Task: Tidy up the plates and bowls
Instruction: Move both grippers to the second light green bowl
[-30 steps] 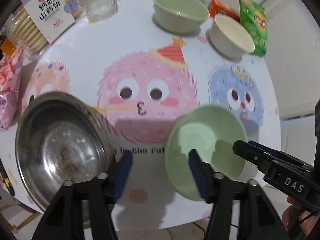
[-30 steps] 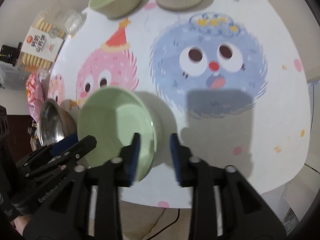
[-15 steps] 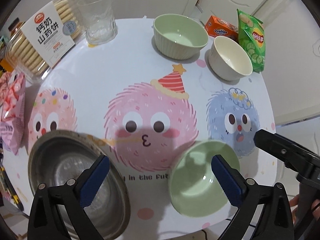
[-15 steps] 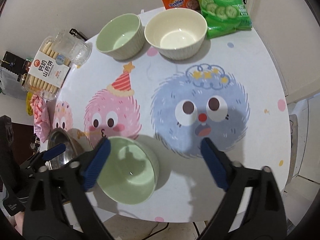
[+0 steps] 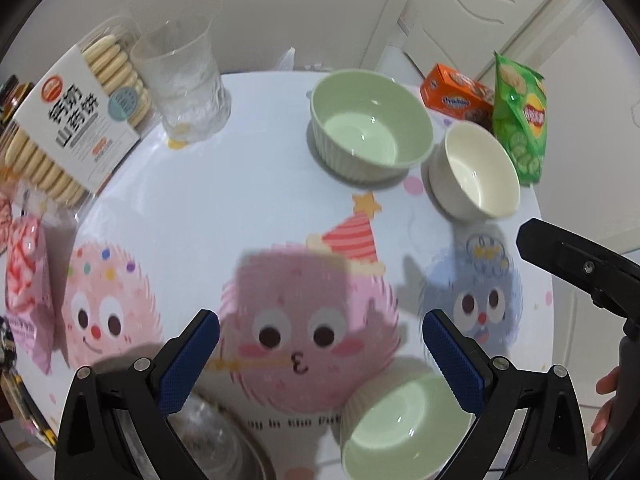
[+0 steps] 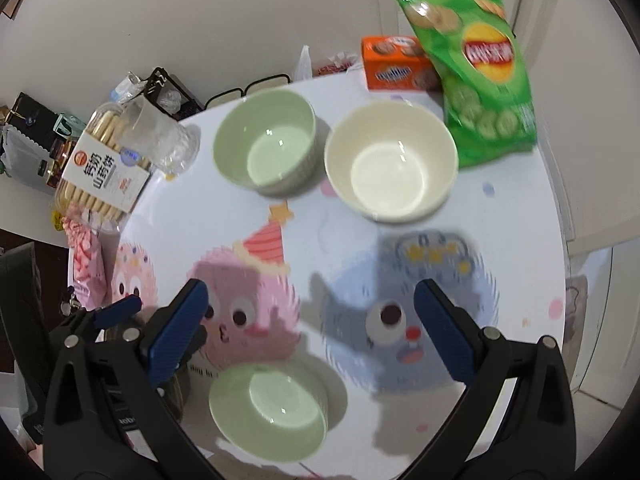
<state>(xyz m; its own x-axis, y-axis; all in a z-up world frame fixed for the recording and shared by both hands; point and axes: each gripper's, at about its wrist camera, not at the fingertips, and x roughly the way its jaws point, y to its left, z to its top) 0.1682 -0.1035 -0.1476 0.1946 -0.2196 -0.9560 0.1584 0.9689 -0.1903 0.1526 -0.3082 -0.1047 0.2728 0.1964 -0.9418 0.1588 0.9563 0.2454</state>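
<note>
Right wrist view — round cartoon-print table (image 6: 520, 208), white walls (image 6: 240, 20) behind.

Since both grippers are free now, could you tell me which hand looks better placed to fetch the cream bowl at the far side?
Probably the right. The right gripper, open and empty, faces the cream bowl almost straight ahead; for the left gripper it sits off to the side.

Small green bowl (image 6: 267, 414) upright, empty, at near table edge; steel bowl (image 5: 218, 446) just beside it to the left, mostly hidden; larger ribbed green bowl (image 6: 266, 148) and cream bowl (image 6: 390, 162) upright, empty, side by side at far edge.
</note>
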